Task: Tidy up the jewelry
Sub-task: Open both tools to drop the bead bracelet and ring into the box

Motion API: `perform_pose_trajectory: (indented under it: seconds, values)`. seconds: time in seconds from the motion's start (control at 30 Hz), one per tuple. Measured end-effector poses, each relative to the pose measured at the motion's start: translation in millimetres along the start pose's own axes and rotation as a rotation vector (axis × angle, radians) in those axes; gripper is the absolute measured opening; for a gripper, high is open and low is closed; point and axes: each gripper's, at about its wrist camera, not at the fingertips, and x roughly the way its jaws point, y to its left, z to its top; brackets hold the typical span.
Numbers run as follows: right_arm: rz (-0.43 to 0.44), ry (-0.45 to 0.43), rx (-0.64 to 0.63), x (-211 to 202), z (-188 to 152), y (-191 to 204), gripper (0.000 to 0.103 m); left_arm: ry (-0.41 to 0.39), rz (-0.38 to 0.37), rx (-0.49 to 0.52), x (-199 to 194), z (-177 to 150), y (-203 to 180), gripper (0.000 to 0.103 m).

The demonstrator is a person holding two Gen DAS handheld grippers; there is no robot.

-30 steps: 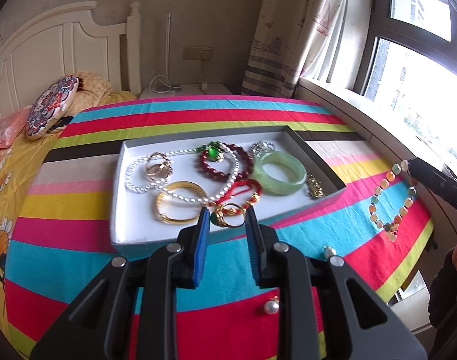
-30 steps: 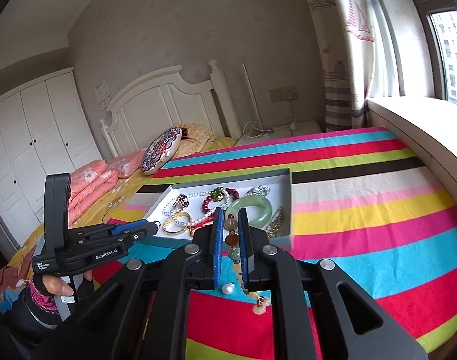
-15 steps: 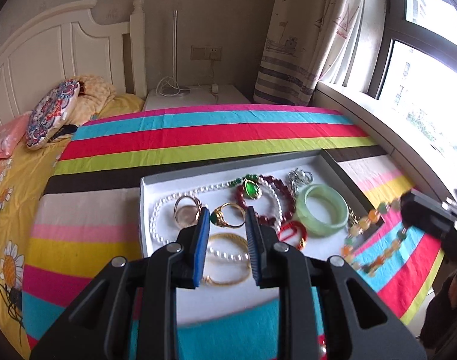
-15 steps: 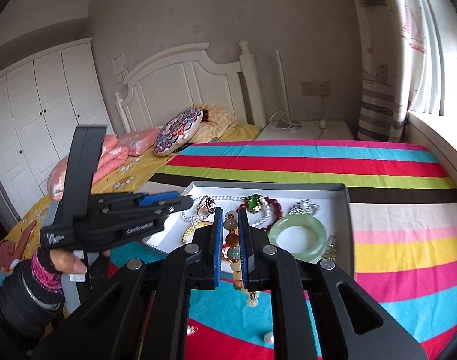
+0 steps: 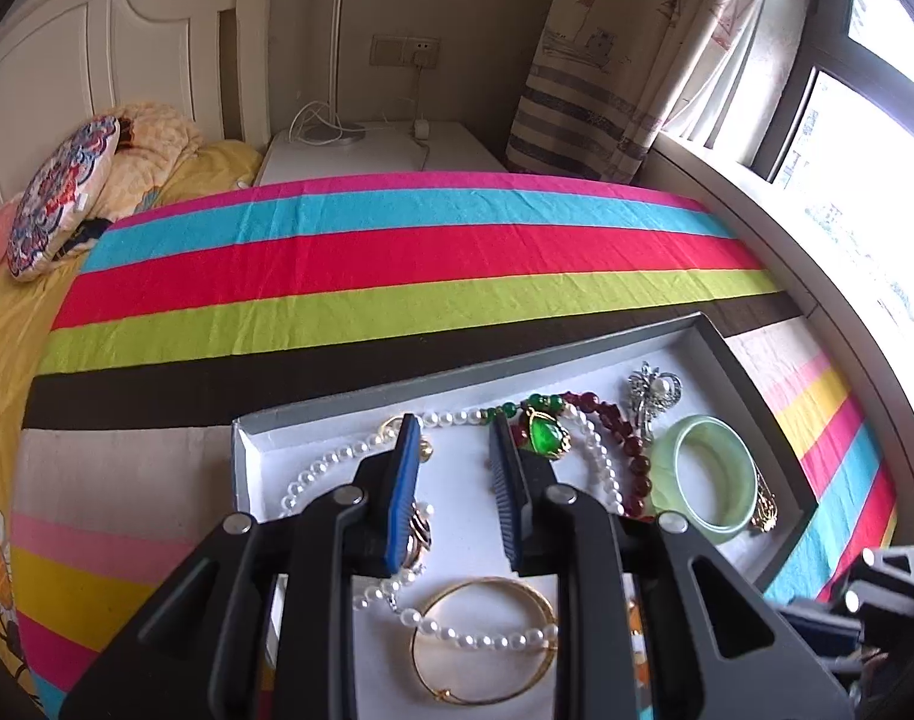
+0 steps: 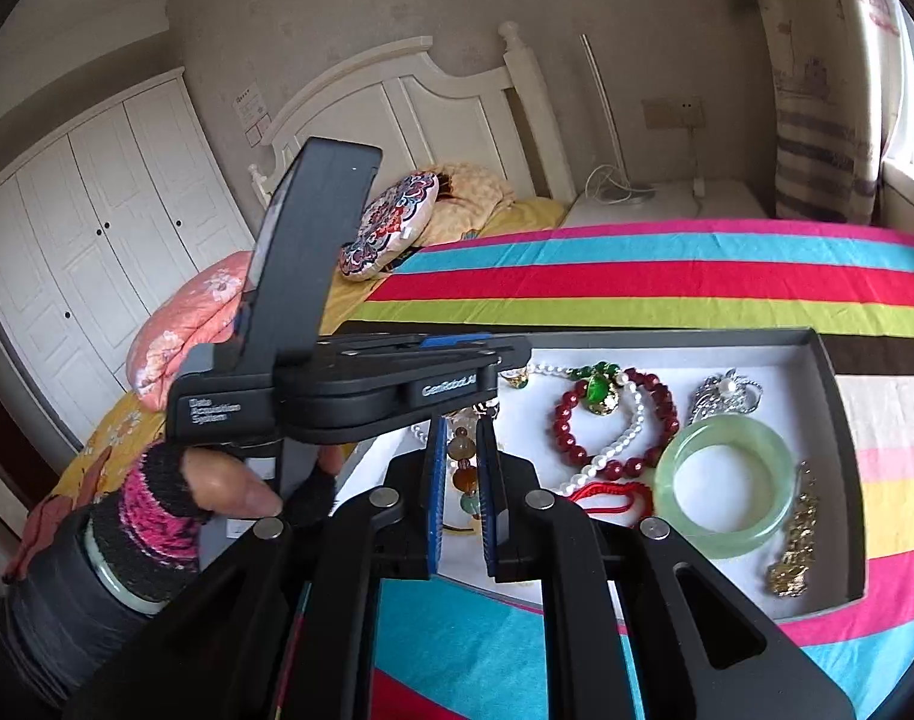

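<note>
A grey tray with a white floor holds a pearl necklace, a green pendant, a jade bangle and a gold bangle. My left gripper hovers over the tray's far left part with a narrow gap; only tray floor shows between its pads. A gold ring with a green stone lies just off its tip, half hidden behind the left pad. My right gripper is shut on a bracelet of mixed coloured beads above the tray's near edge.
The tray also holds a dark red bead bracelet, a silver brooch, a red cord and a gold chain piece. It sits on a striped cloth. A gloved hand holds the left gripper. A bed lies left, a window sill right.
Both grippers moved forward over the tray. The green-stone ring, earlier between the left pads, is no longer between them. The right gripper carried the bead bracelet in over the tray's near edge.
</note>
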Motion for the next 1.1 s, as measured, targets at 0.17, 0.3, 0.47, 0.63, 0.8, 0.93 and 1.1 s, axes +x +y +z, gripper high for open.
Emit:
perform_pose_trajectory:
  seconds: [0.17,0.3,0.47,0.63,0.8,0.93,1.1]
  values:
    - [-0.018,0.042,0.026,11,-9,-11,0.011,0.021,0.001,-0.002,9,-4,4,0.023]
    - [-0.045,0.083,0.076,15,-18,-26,0.012,0.01,0.001,-0.005,5,-7,2,0.024]
    - [-0.07,0.086,0.11,10,-22,-39,0.055,-0.02,0.008,-0.047,-5,-11,7,0.07]
    - [-0.084,0.032,0.088,-8,-20,-39,0.07,-0.072,0.041,-0.085,-26,-12,14,0.084]
    - [-0.127,-0.057,0.075,-46,-11,-44,0.07,-0.168,0.151,-0.046,-67,-13,10,0.101]
    - [-0.203,-0.113,0.04,-82,-14,-49,0.07,-0.219,0.14,-0.036,-103,-22,4,0.101]
    - [-0.27,-0.123,0.043,-113,-37,-61,0.071,-0.258,0.128,-0.077,-132,-55,-1,0.101]
